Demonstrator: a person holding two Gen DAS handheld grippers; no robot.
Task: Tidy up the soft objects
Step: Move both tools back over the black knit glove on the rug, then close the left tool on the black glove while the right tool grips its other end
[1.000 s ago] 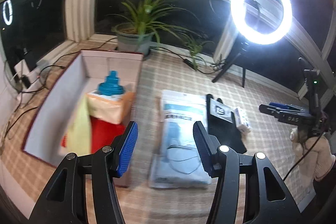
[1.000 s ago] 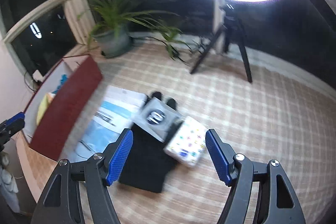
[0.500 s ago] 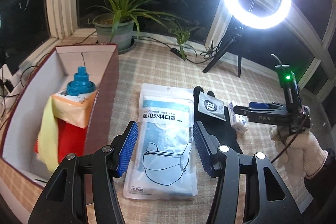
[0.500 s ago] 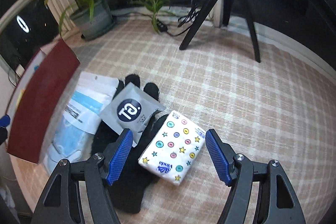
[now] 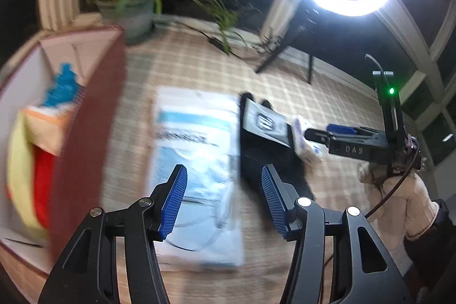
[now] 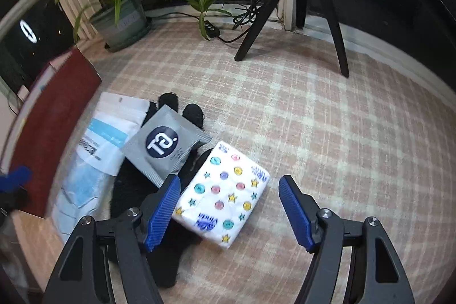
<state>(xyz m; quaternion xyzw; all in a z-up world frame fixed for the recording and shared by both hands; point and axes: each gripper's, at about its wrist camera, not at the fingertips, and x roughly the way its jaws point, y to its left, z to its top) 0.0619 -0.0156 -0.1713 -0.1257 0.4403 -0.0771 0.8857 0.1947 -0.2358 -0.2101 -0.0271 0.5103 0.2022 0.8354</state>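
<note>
Both grippers have dropped closer, the right gripper (image 6: 229, 208) spread and empty over the tissue pack (image 6: 225, 194) on the glove (image 6: 148, 218), the left gripper (image 5: 223, 201) spread above the blurred, probably slippery mask bag (image 5: 196, 158); pinch the light, squashy pack's 2 long sides.
</note>
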